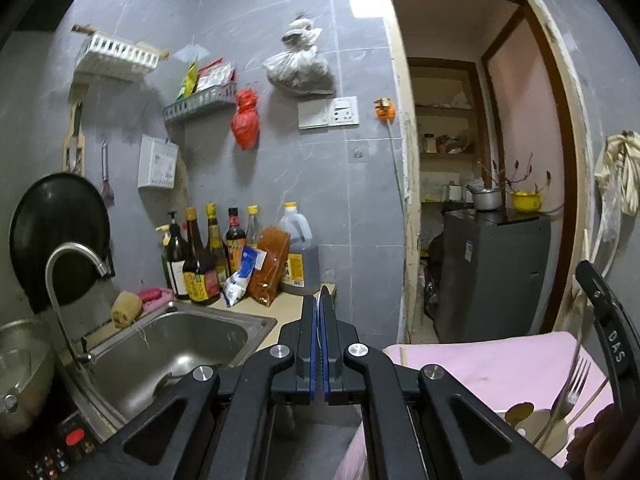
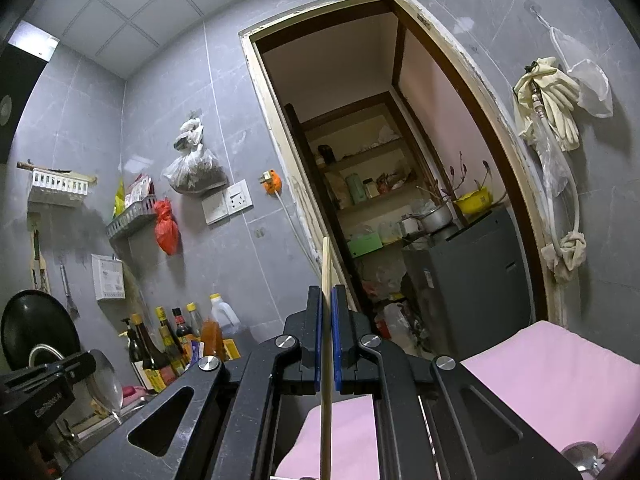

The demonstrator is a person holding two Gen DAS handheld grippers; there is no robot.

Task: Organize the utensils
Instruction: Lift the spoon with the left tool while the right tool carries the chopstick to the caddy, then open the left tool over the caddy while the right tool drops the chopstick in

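Right wrist view: jaws grip a chopstick (image 2: 326,320); left jaws pressed together; holder (image 1: 536,428) contains a fork (image 1: 570,392)

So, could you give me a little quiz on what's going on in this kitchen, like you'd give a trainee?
1. True or false: the right gripper is holding nothing.
2. Where does the fork stand? A) in the sink B) in the utensil holder on the pink cloth C) in the white wall basket
3. Fill in: the small bag hanging beside the grey shelf is ____.

Key: 1 false, it is shut on a wooden chopstick. 2 B. 3 red.
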